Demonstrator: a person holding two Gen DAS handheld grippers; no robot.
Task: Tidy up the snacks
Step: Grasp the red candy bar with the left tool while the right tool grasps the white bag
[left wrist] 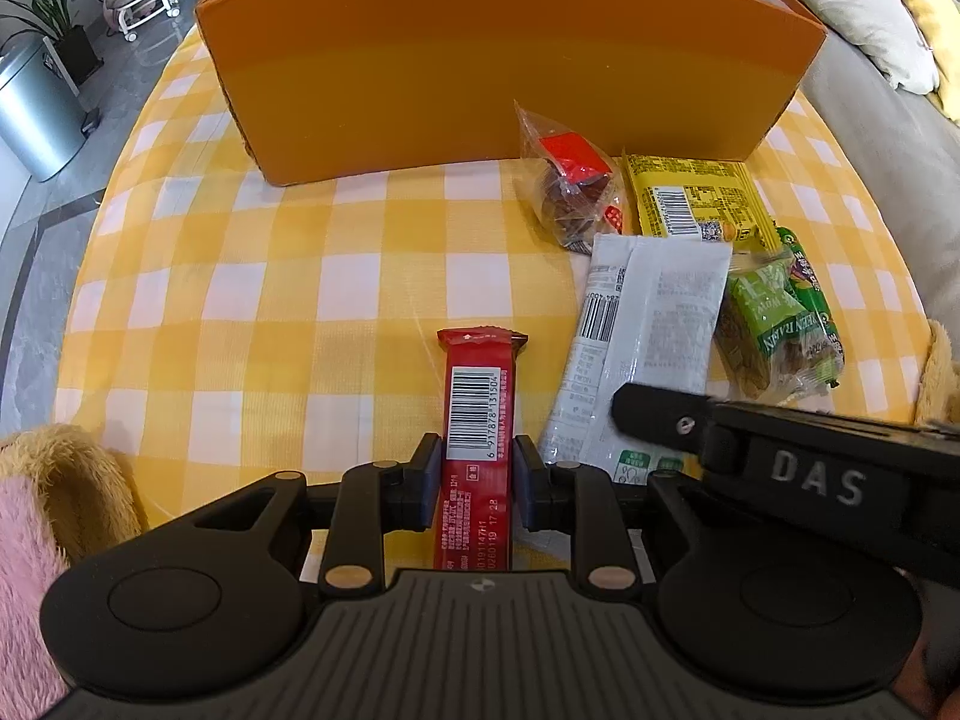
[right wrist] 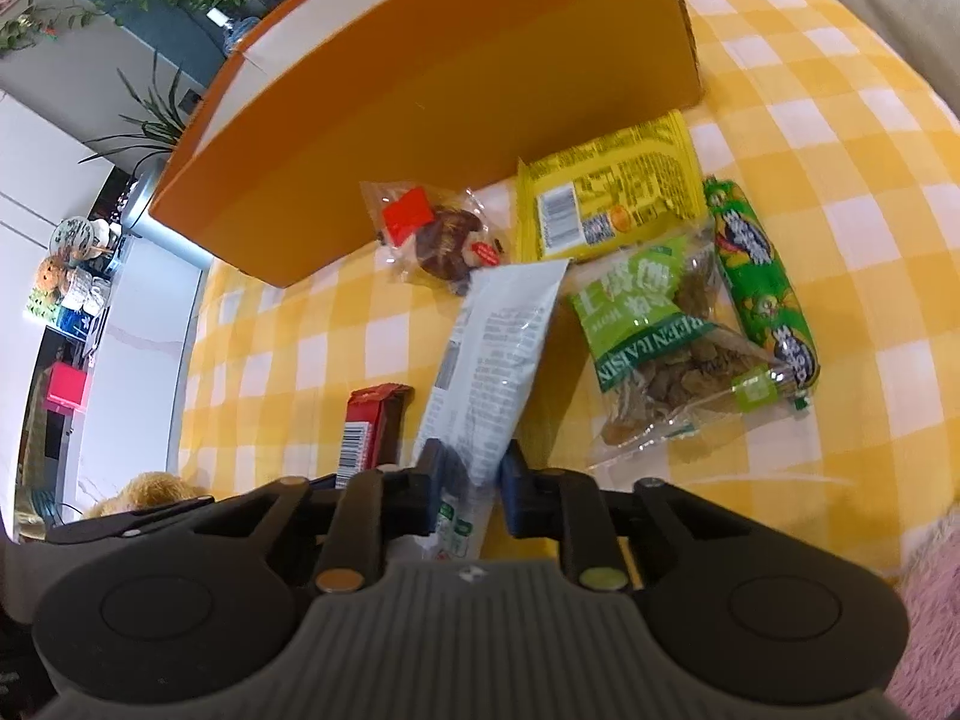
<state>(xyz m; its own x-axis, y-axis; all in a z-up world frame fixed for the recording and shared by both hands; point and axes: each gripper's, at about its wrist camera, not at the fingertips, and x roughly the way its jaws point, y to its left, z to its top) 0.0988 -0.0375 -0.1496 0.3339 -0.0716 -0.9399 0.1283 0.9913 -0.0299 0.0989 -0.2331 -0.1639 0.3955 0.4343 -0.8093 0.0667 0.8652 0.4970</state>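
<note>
Both wrist cameras look steeply down, close, sharing the orange box (left wrist: 510,66).

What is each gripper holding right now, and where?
Left gripper: red snack bar, near its lower middle. Right gripper: white packet, at its near end.

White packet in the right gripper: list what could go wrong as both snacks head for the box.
1. The right gripper pinches the white packet only at its near end, so it may droop and drag the raisin bag beside it.
2. The left gripper holds the red bar right next to it; the hands could collide.
3. The orange box has a tall near wall; a low lift could snag.
</note>
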